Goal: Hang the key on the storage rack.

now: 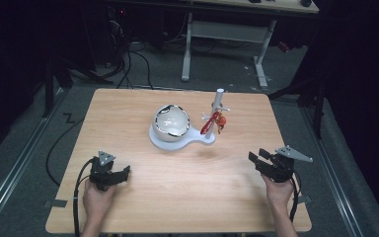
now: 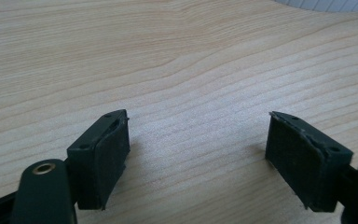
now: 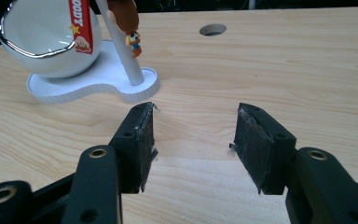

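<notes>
Bare table (image 1: 217,182) before grippers; white stand (image 1: 177,136) blocks centre.

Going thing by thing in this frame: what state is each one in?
Left tool: open, nothing between its jaws, low over the table.
Right tool: open, empty, aimed toward the white stand.
White bowl: upright on the stand's base.
Red strap with charm: hanging from the stand's post.

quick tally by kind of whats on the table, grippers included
white stand with bowl: 1
red keychain strap with small figure: 1
grippers: 2, the left gripper and the right gripper, both with jaws apart
total: 4
</notes>
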`<state>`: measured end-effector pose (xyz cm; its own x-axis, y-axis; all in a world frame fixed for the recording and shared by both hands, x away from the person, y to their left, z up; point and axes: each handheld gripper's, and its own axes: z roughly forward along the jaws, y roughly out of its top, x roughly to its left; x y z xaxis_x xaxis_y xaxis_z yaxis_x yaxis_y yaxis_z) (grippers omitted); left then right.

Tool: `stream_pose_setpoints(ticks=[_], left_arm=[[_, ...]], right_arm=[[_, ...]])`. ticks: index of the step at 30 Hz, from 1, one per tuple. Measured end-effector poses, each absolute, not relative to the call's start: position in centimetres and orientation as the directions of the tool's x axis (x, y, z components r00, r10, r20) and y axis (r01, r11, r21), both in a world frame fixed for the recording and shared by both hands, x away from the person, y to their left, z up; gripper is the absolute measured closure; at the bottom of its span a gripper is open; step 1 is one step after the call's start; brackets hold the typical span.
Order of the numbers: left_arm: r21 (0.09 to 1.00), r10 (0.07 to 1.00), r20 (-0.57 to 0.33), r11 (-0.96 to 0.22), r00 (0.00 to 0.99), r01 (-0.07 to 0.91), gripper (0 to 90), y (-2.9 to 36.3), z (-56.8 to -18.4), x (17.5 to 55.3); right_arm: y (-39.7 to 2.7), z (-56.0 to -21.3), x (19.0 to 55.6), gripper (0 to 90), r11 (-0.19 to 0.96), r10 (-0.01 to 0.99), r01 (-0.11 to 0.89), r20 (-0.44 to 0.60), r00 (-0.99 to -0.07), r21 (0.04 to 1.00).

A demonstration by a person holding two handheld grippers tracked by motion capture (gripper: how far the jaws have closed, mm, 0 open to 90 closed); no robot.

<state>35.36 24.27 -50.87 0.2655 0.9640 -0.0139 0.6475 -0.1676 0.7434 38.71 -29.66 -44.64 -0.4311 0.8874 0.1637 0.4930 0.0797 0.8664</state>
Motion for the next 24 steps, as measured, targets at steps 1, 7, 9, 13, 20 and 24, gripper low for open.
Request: stream_pose_setpoints(ticks=[1, 7, 9, 13, 20, 24], left_arm=[[0.743, 0.964, -0.014, -0.167, 0.265, 0.647, 22.0, 24.3, -50.9, 35.4], [0.744, 0.964, -0.014, -0.167, 0.265, 0.647, 22.0, 24.3, -50.9, 35.4], [0.744, 0.964, -0.014, -0.167, 0.265, 0.647, 22.0, 24.3, -50.9, 35.4], [0.743, 0.964, -0.014, -0.168, 0.265, 0.647, 22.0, 24.3, -50.9, 35.4], [0.743, 0.964, -0.014, -0.168, 0.266, 0.647, 22.0, 24.3, -50.9, 35.4], [0.743, 0.964, -0.014, -0.168, 0.265, 0.647, 22.0, 24.3, -50.9, 35.4]], right_arm=[[-29.7, -44.6, 38.7, 47.0, 0.081, 0.888, 0.492, 0.161, -0.431, 0.867], [-29.7, -44.8, 38.8, 46.9, 0.089, 0.893, 0.493, 0.15, -0.424, 0.866], [-29.7, -44.9, 38.9, 46.9, 0.094, 0.895, 0.494, 0.144, -0.423, 0.864], [-29.8, -45.3, 39.0, 47.0, 0.089, 0.898, 0.5, 0.148, -0.415, 0.861], [-30.1, -46.1, 39.2, 47.2, 0.087, 0.906, 0.519, 0.15, -0.397, 0.85], [-30.4, -46.4, 39.3, 47.2, 0.08, 0.91, 0.524, 0.153, -0.385, 0.848]])
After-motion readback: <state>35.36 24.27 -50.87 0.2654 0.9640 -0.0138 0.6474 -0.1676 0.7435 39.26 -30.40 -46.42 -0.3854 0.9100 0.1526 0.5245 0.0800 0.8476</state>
